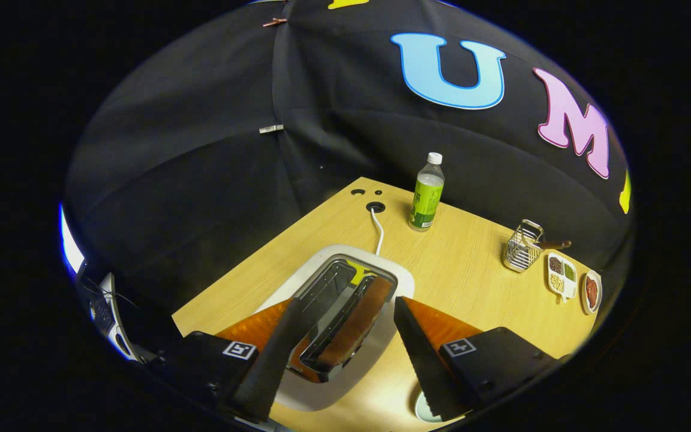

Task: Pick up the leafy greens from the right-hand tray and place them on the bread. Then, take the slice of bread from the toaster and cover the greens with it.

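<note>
Clearly, claw (pixel 345 336): spread wide and holding nothing, its two fingers straddling the toaster's top, likely lined up to come down on the slice.
Toaster (pixel 381 273): white, on the wooden surface (pixel 471 282) directly under the fingers; cord runs to 12 o'clock into a grommet.
Bread slice (pixel 360 321): standing on edge in the slot nearer 3 o'clock, brown crust up, between the fingers; upright so the edge offers a grip.
Other slot: looks empty.
Bottle (pixel 427 192): at 1 o'clock beyond the toaster, well apart.
Wire basket (pixel 522 247), small dishes (pixel 562 275): at 3 o'clock, away from the reach.
</note>
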Demonstrator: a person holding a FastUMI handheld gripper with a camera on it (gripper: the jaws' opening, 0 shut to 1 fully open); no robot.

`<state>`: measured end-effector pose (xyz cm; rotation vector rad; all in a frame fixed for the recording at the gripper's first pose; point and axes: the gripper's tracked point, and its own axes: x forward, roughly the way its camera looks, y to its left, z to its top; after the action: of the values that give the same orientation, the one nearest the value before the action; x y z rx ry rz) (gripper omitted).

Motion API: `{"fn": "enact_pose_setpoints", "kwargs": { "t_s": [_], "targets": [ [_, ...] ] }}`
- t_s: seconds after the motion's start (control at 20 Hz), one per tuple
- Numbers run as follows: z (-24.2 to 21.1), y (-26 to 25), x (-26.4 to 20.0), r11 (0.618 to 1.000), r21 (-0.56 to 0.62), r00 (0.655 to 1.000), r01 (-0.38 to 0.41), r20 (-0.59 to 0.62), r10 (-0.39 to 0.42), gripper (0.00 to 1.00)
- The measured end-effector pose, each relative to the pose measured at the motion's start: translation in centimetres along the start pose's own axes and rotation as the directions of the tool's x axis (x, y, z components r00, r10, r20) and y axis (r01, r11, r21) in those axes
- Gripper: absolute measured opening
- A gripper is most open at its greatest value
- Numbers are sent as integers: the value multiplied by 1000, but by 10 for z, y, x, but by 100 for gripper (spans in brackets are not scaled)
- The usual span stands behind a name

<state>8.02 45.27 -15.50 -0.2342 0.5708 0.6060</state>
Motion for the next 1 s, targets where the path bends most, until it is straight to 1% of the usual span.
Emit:
{"fn": "enact_pose_setpoints", "kwargs": {
  "t_s": [0.05,0.1,0.15,0.2,0.45,0.5,0.6,0.65,0.7,0.85,1.0],
  "targets": [
    [-1,0,1,1000,-4,1000,6,-5,-6,90],
    [-1,0,2,1000,-7,1000,13,-6,-13,87],
    [0,0,2,1000,-7,1000,19,-6,-19,80],
    [0,-1,3,1000,-4,1000,25,-7,-25,76],
    [-2,-7,3,998,36,999,45,-29,-44,28],
    [-3,-5,3,998,57,999,35,-34,-33,25],
    [-3,-2,2,995,93,999,18,-46,-14,23],
    [-2,0,0,993,116,999,0,-45,5,18],
    [4,0,-3,992,129,999,-7,-35,12,16],
    [22,1,-18,988,136,998,-67,17,65,9],
    [34,-6,-38,982,158,994,-99,59,90,9]
  ]
}}
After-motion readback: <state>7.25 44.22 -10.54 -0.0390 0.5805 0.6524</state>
